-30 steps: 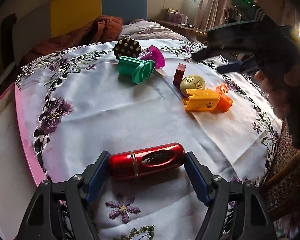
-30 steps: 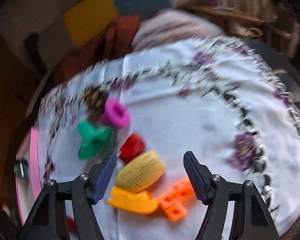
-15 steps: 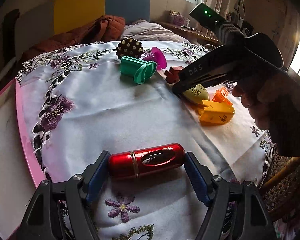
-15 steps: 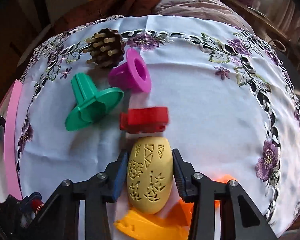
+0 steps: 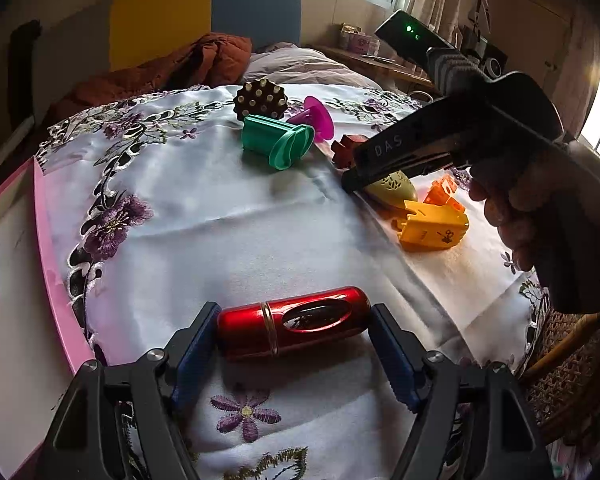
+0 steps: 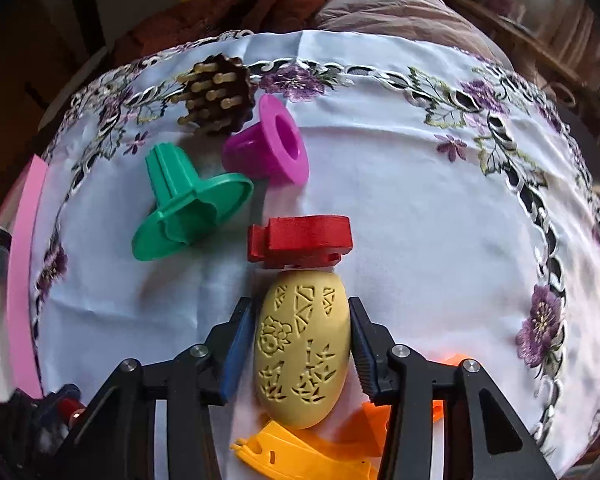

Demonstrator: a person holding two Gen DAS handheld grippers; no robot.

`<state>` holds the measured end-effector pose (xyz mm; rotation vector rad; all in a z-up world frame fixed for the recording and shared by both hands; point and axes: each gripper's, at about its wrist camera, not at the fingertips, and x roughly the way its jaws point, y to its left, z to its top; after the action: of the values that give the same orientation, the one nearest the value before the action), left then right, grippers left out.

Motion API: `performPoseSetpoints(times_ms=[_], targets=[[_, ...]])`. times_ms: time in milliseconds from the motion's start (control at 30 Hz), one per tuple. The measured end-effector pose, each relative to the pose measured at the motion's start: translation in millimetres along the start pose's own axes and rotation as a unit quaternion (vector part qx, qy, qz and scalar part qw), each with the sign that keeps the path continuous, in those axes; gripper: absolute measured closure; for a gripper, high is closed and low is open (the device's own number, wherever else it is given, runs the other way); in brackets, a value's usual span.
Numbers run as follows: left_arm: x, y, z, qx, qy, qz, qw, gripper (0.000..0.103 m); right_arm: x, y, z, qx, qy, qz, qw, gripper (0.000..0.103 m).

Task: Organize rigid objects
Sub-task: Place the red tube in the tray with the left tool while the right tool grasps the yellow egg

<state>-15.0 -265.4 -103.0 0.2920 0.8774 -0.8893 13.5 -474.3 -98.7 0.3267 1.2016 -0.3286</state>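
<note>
Blue ribbed pads [image 6: 362, 344] of our right gripper [image 6: 300, 344] pinch the matte yellow egg carved with cut-out patterns [image 6: 302, 350]. Our left gripper [image 5: 294, 338] clamps the glossy red metal cylinder [image 5: 294, 322] endwise. The egg's far side is hidden.

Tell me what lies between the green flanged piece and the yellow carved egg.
In the right wrist view, the red block lies between the green flanged piece and the yellow carved egg, against the egg's far end; otherwise only bare tablecloth.

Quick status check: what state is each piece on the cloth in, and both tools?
Red canister: lying flat, between left tool pads.
Yellow egg: lying flat, gripped by right tool.
Green flanged piece: tipped over.
Magenta funnel: on its side.
Red block: free, touching egg.
</note>
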Motion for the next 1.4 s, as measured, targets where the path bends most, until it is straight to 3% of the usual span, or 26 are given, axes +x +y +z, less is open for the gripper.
performPoseSetpoints(times_ms=[233, 433, 600, 867, 1033, 1167, 1400], targets=[[-9, 5, 3, -0.017, -0.003, -0.014, 0.9998, 0.027, 2, 4, 1, -0.015, -0.003, -0.009, 1.000, 0.058], [-44, 12, 16, -0.036, -0.043, -0.022, 0.9982, 0.027, 2, 12, -3, -0.041, -0.012, -0.025, 0.999, 0.059], [-74, 31, 23, -0.068, -0.064, -0.003, 0.9956, 0.027, 2, 19, -6, -0.060, -0.022, -0.038, 0.997, 0.059], [-113, 105, 18, -0.149, -0.075, 0.070, 0.9835, 0.027, 1, 20, -6, -0.072, -0.026, -0.048, 0.996, 0.059], [-110, 169, 0, -0.203, -0.031, 0.137, 0.9691, 0.027, 1, 21, -6, -0.075, -0.027, -0.051, 0.996, 0.059], [-103, 199, -12, -0.212, -0.003, 0.173, 0.9618, 0.027, 1, 22, -6, -0.074, -0.027, -0.050, 0.996, 0.059], [-85, 233, -9, -0.190, 0.028, 0.220, 0.9564, 0.027, 1, 21, -6, -0.074, -0.027, -0.049, 0.996, 0.059]])
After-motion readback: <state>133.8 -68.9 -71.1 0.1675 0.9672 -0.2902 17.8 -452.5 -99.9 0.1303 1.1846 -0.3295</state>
